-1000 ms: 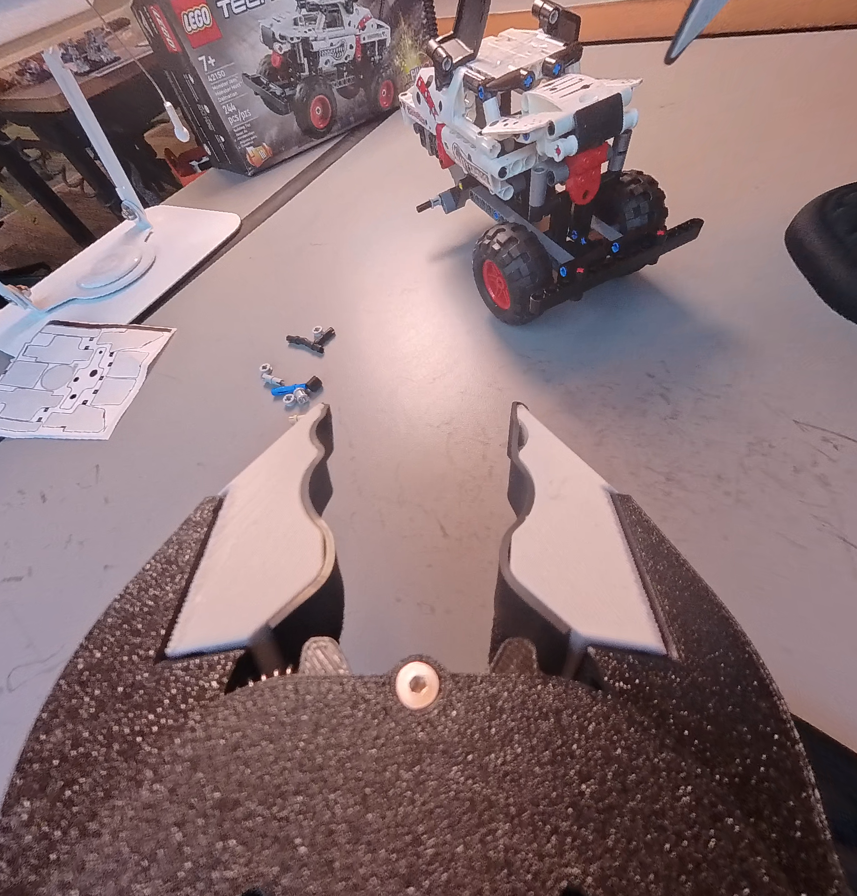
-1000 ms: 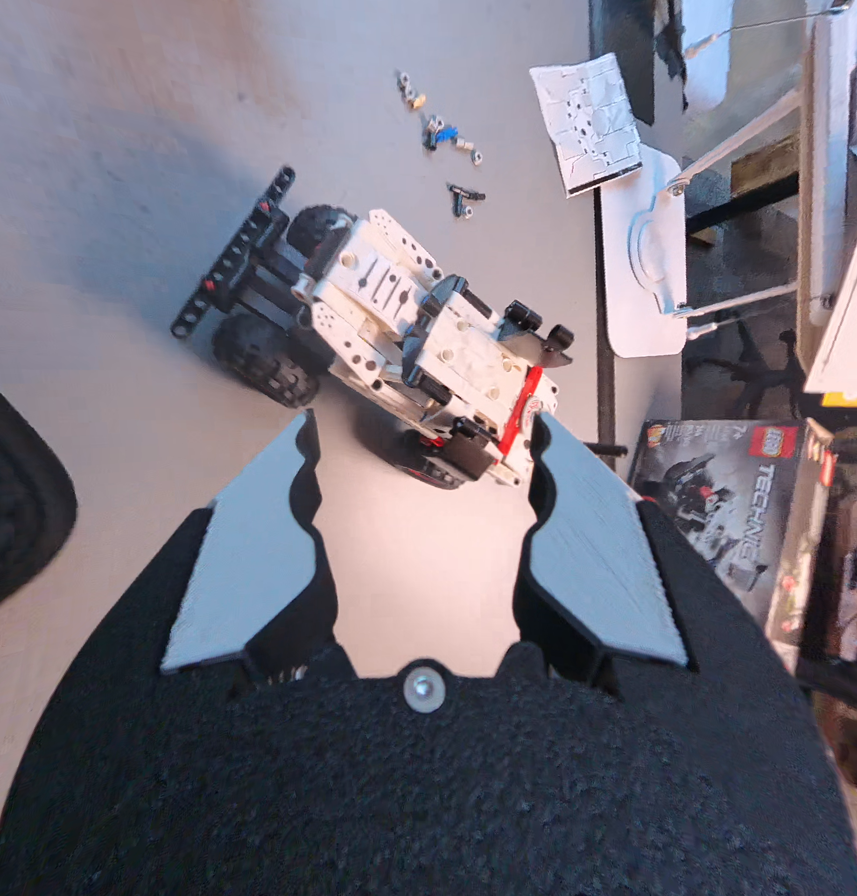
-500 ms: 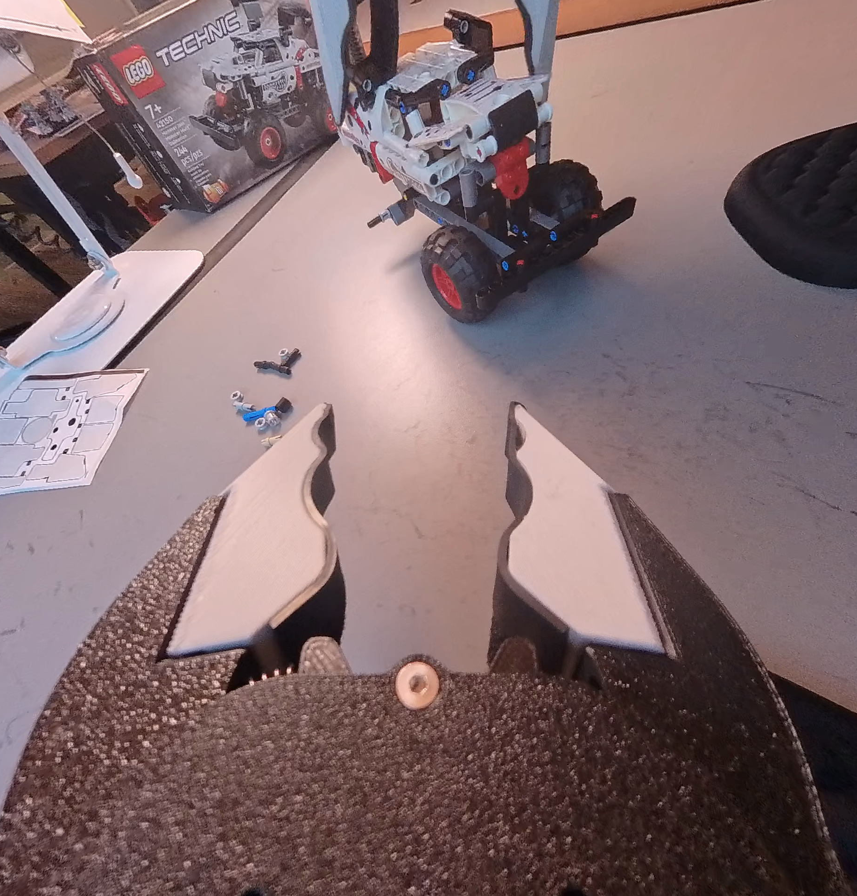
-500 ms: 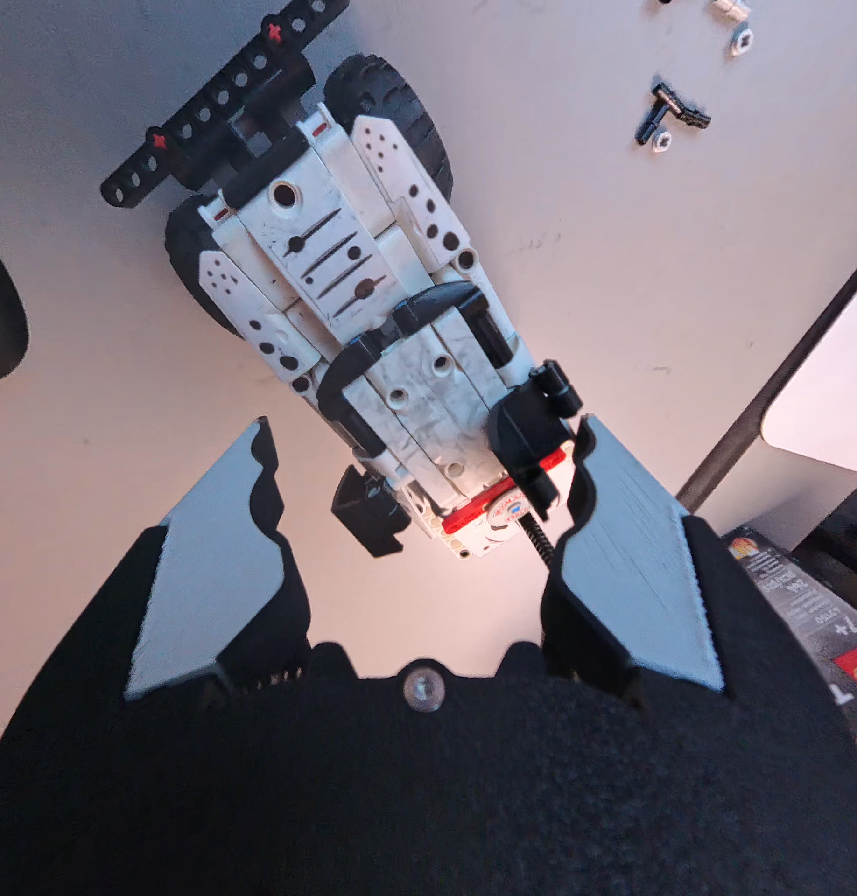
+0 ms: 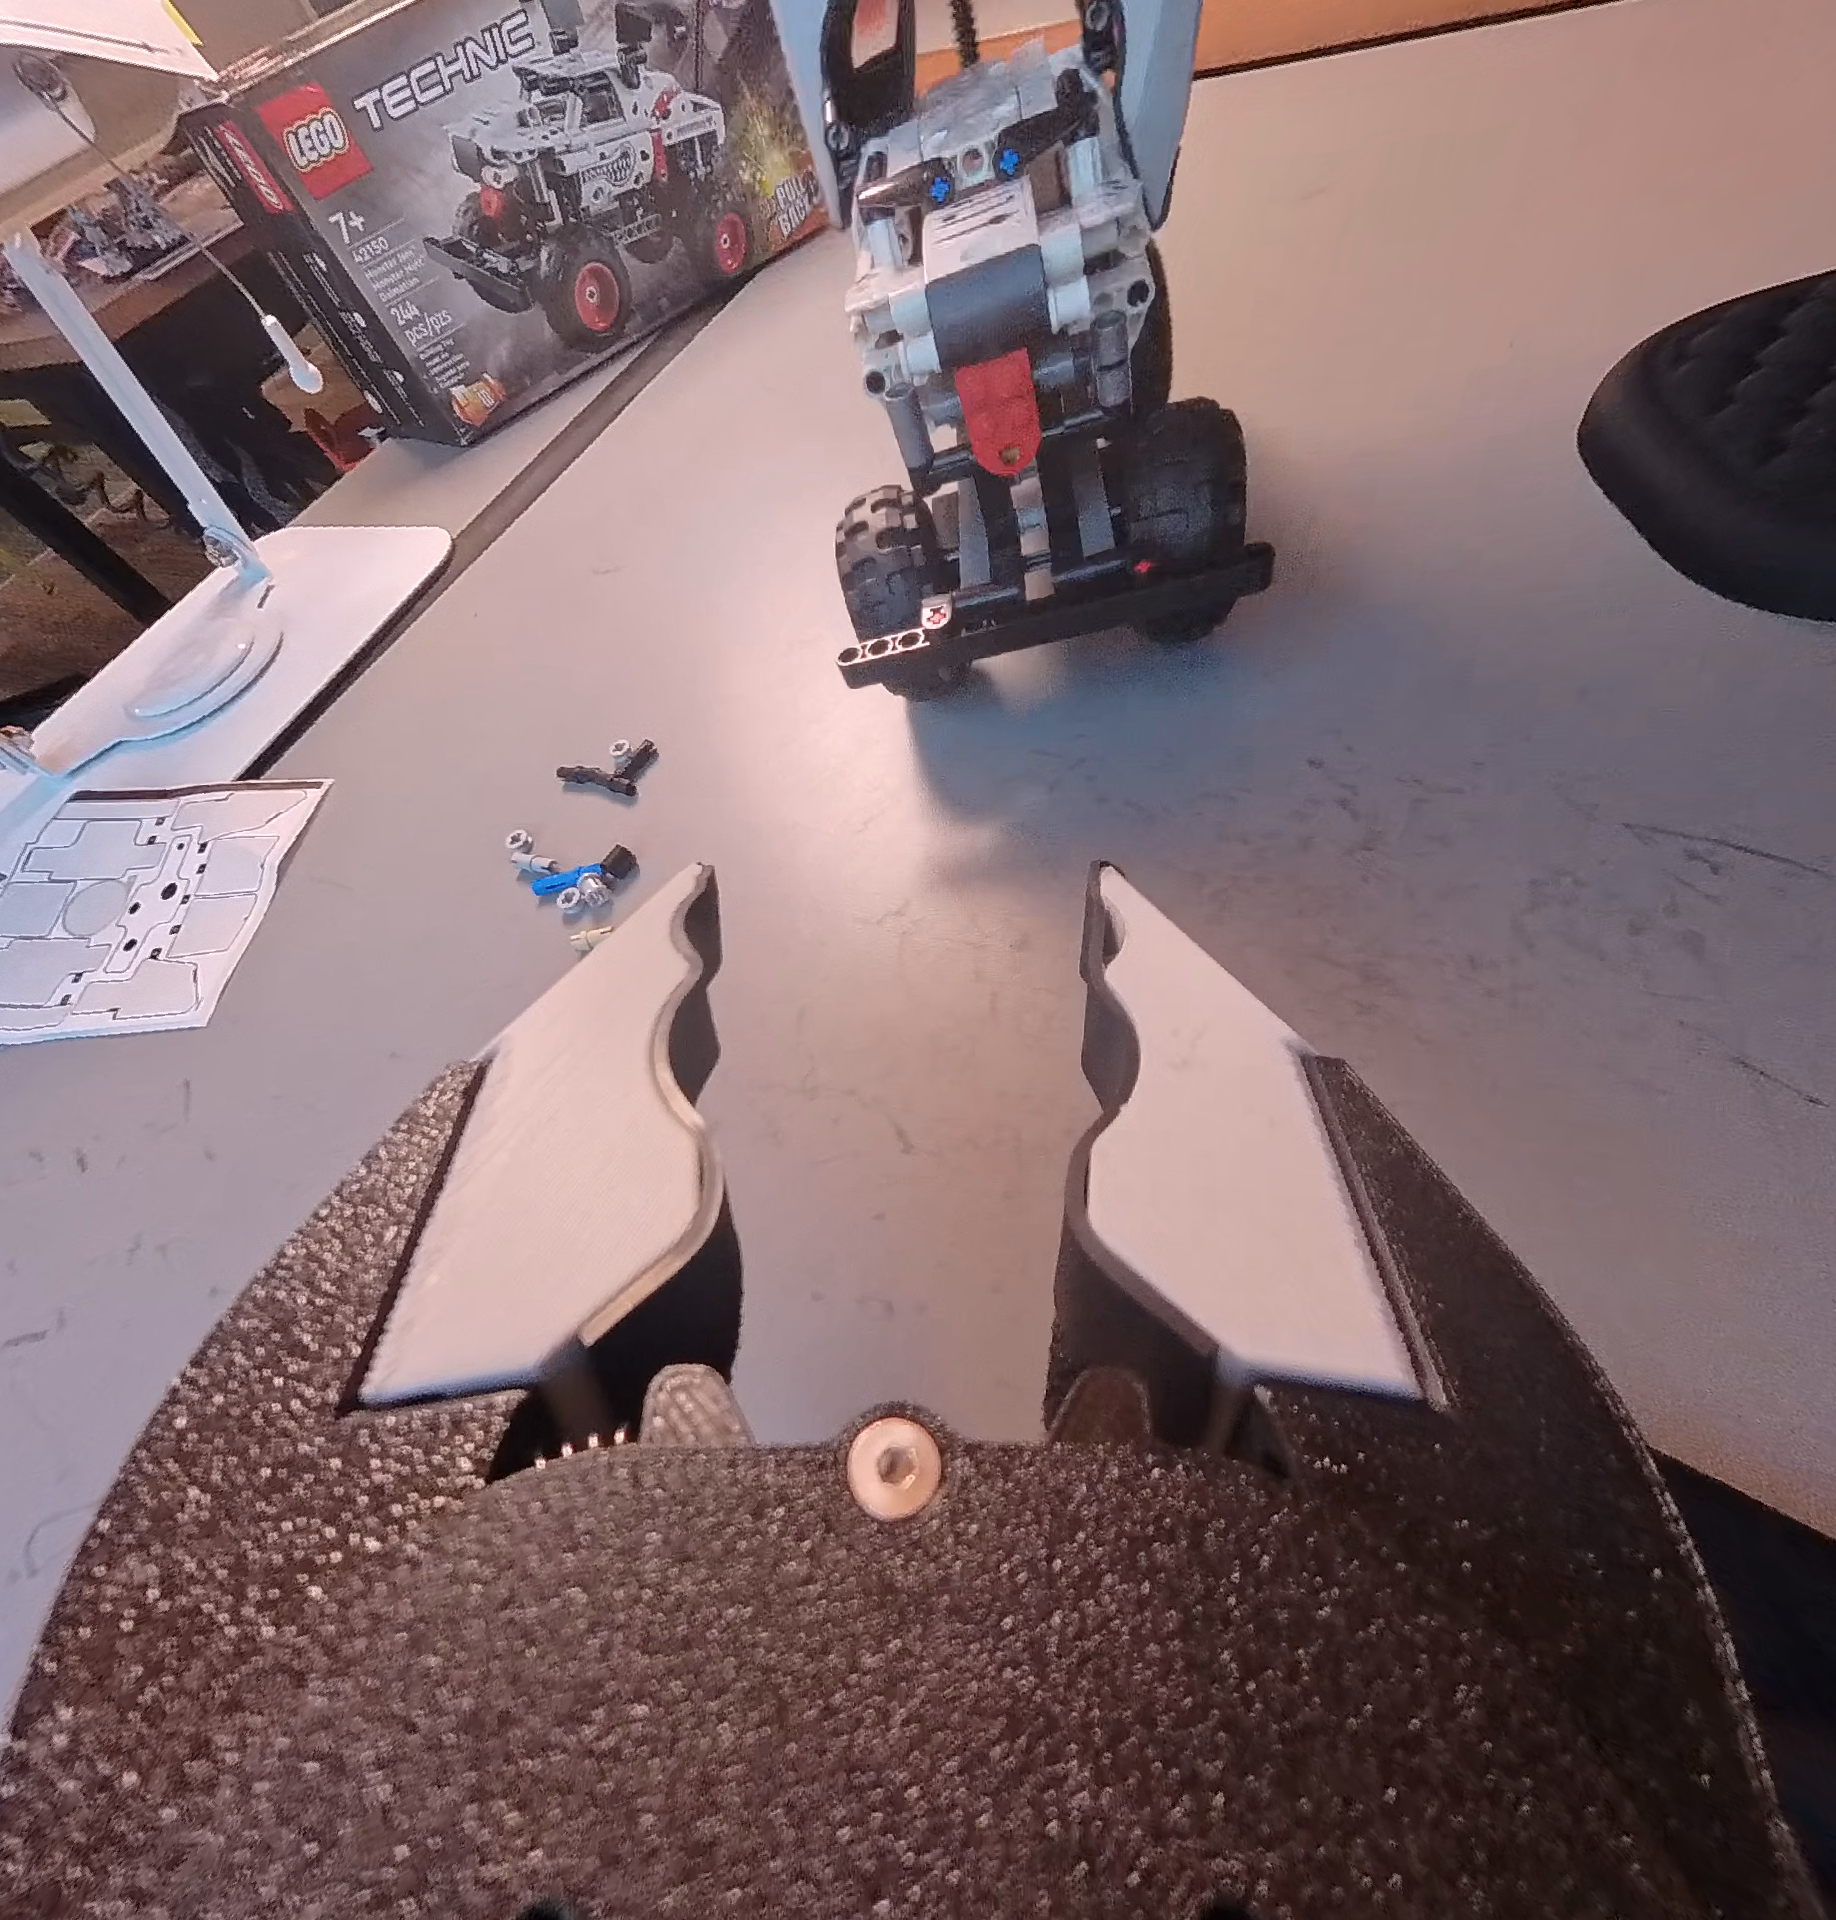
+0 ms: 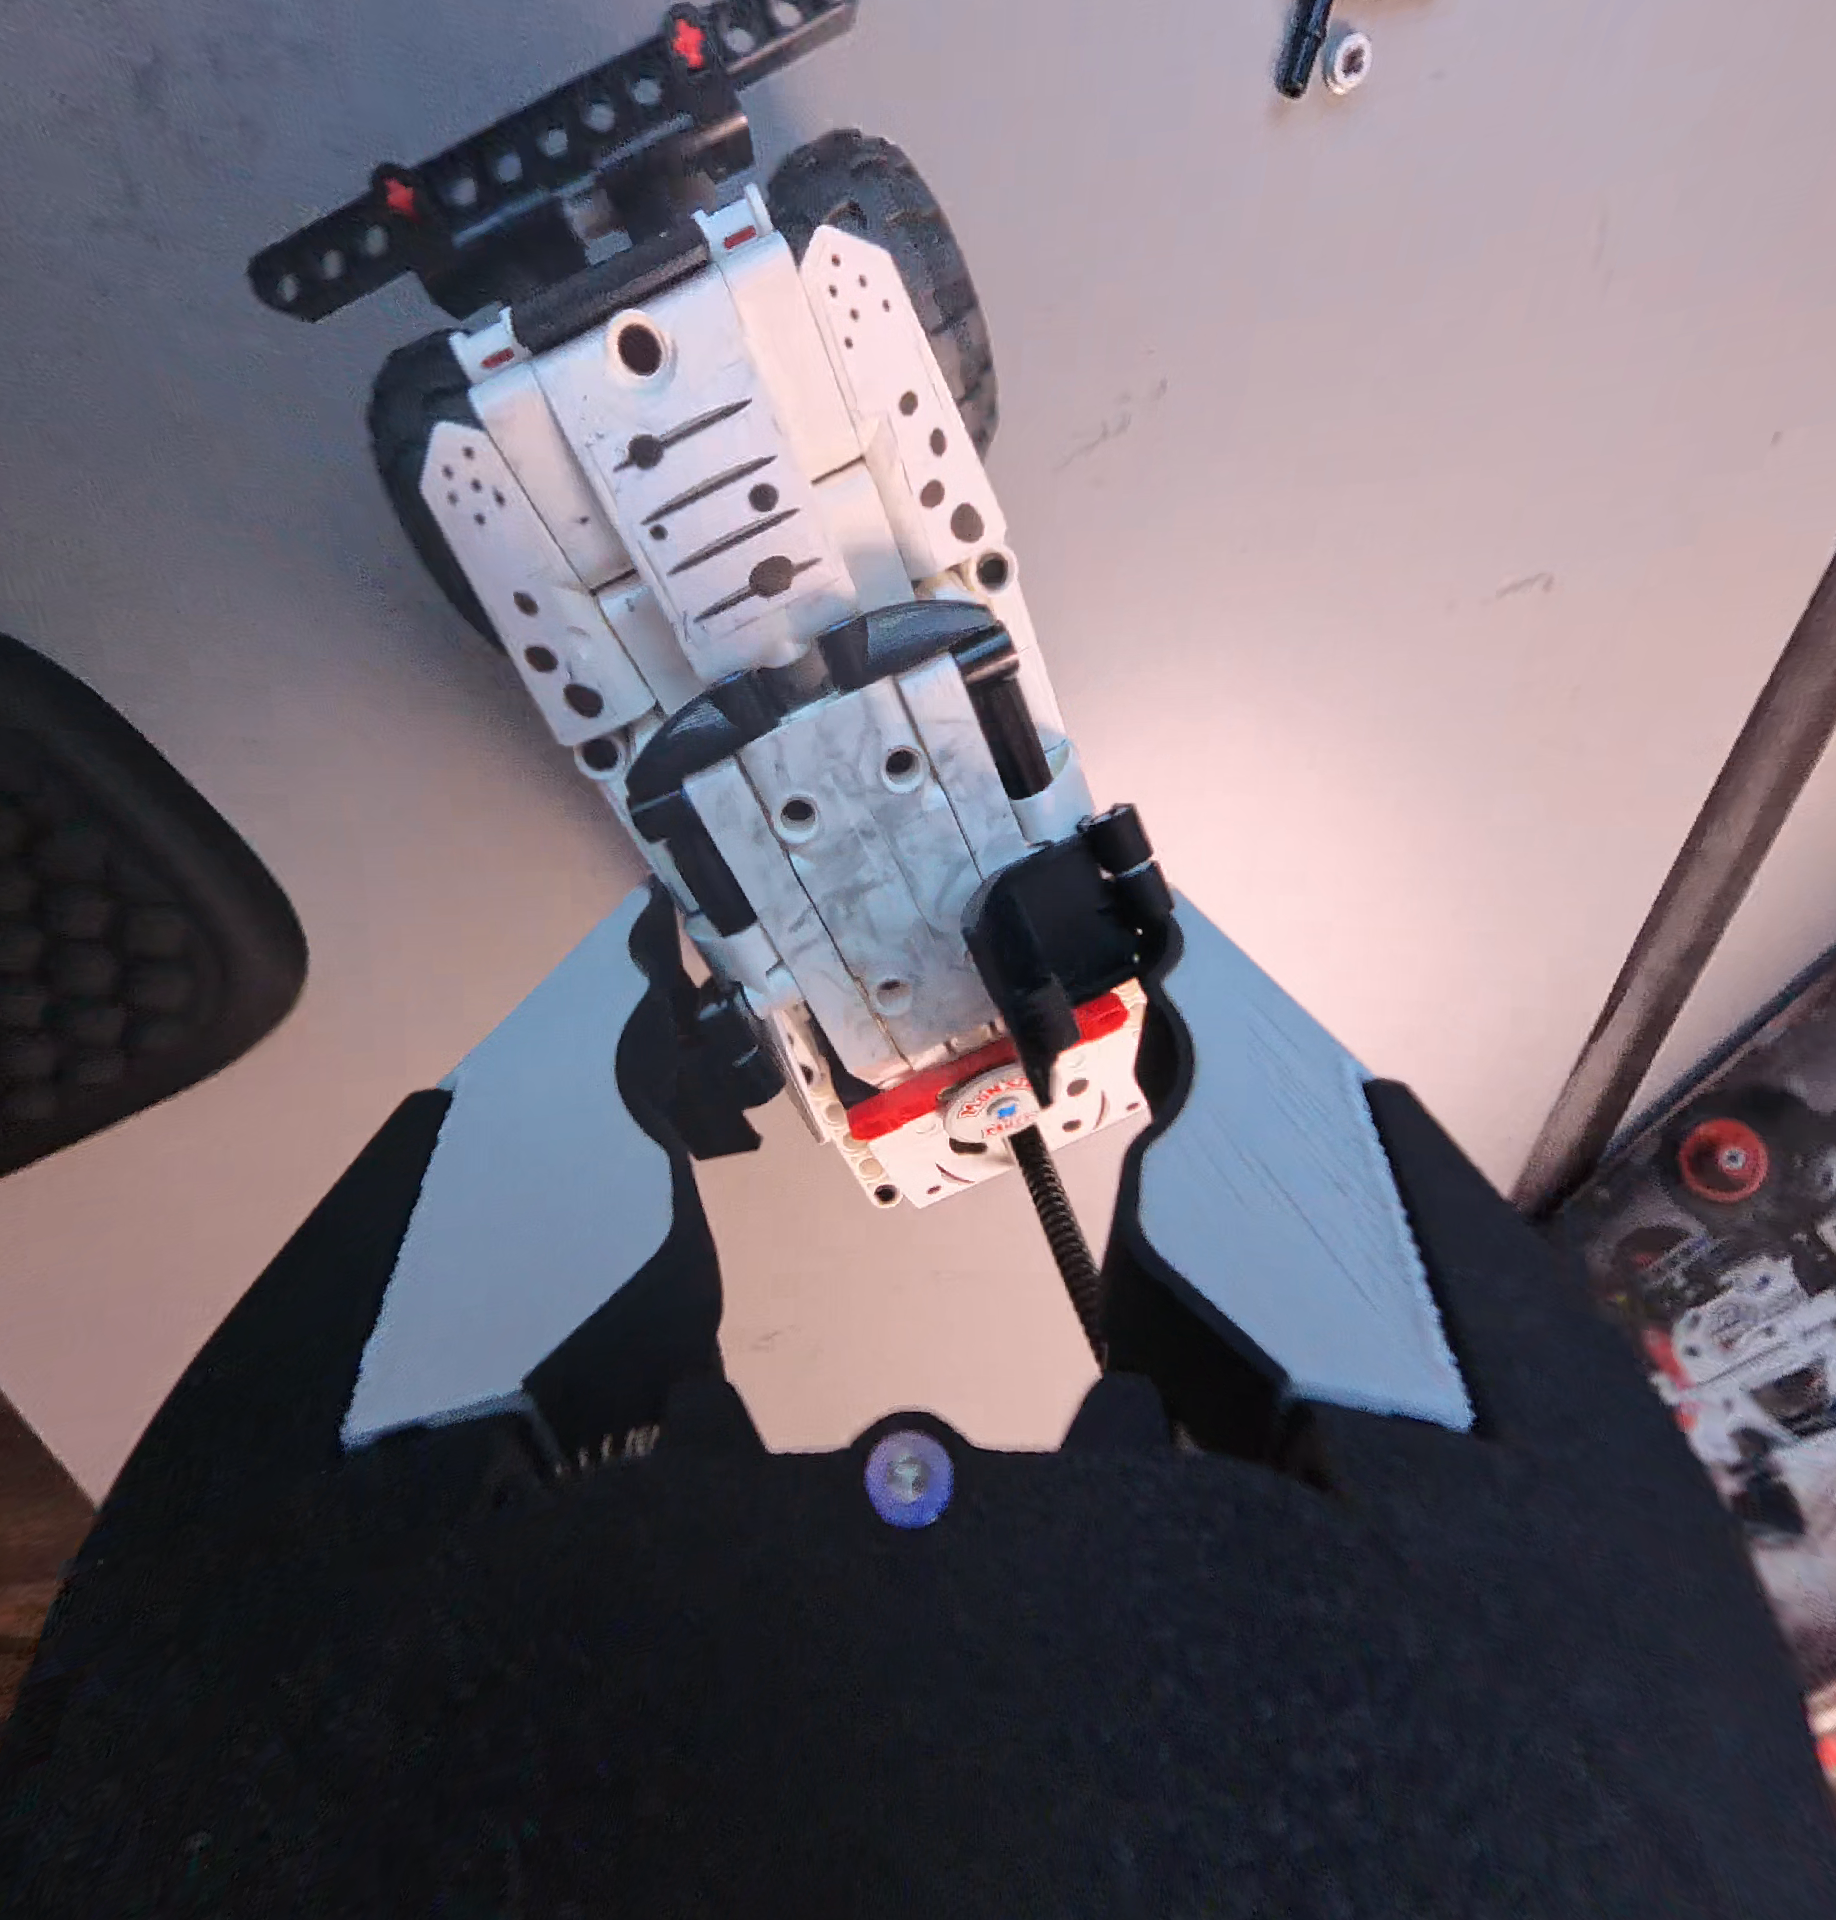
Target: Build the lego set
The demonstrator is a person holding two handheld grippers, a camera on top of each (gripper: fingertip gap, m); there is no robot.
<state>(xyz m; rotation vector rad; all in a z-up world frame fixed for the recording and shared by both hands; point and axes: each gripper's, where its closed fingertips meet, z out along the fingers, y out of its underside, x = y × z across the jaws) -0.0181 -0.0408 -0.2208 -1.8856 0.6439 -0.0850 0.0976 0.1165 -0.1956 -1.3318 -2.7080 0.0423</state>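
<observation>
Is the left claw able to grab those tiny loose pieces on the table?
Probably yes. The left claw is open and empty, and the tiny loose pieces lie on the table just beside its left fingertip, with nothing between them.

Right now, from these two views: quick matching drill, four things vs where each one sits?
Things:
1. truck
2. loose pins
3. sticker sheet
4. set box

Places:
A. standing at the table's far left edge
B. just ahead of the left claw's left fingertip
C. rear between the right claw's fingers
D. flat by the white lamp base

Pairs: 1-C, 2-B, 3-D, 4-A
</observation>
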